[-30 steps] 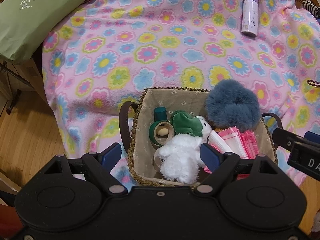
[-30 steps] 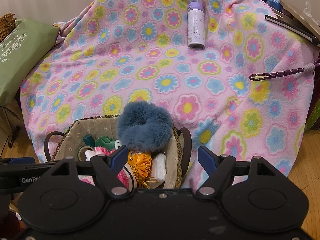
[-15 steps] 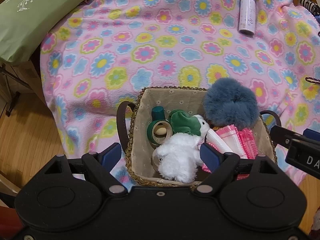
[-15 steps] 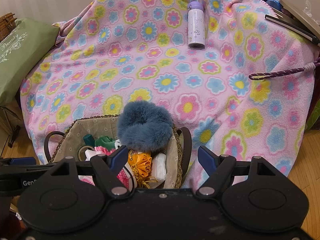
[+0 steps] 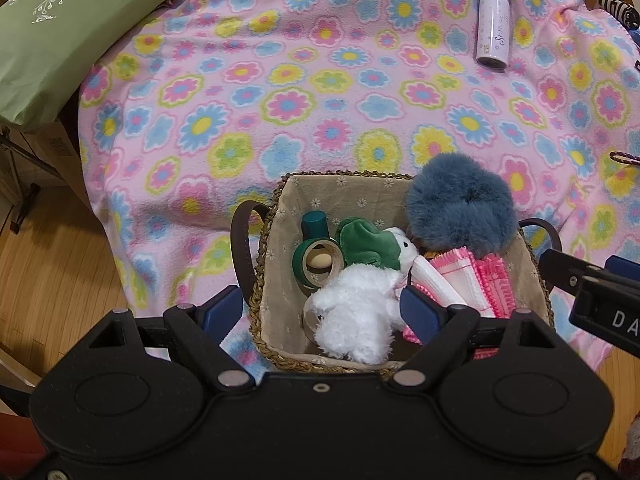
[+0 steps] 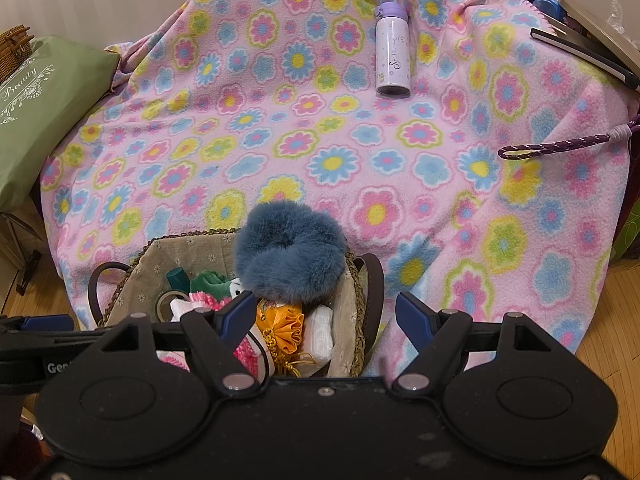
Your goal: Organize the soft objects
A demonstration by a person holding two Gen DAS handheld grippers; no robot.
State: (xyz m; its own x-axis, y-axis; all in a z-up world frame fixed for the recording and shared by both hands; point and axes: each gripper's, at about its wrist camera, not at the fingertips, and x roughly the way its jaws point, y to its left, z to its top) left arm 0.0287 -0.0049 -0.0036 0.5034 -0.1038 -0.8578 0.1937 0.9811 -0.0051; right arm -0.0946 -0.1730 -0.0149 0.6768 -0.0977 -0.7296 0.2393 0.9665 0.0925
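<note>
A woven basket [image 5: 276,216] with brown handles sits at the near edge of the flowered pink blanket [image 5: 320,92]. It holds a white plush toy [image 5: 360,304] with a green hat, green tape rolls [image 5: 316,260], pink cloths [image 5: 480,280] and a fluffy blue scrunchie [image 5: 460,208] on top at the right. My left gripper [image 5: 320,312] is open and empty just above the basket's near side. In the right wrist view the basket [image 6: 140,276], the scrunchie [image 6: 288,252] and an orange pouch [image 6: 284,328] show. My right gripper [image 6: 326,316] is open and empty over the basket's right rim.
A lilac bottle [image 5: 494,28] lies at the far side of the blanket and shows in the right wrist view [image 6: 394,56]. A green pillow [image 5: 60,32] lies at the left. A purple rope loop [image 6: 560,144] lies at the right. Wooden floor [image 5: 48,272] is below the blanket edge.
Both grippers have drawn back slightly from the basket; the view shifts a little. Both stay open and empty. The basket's contents have not moved.
</note>
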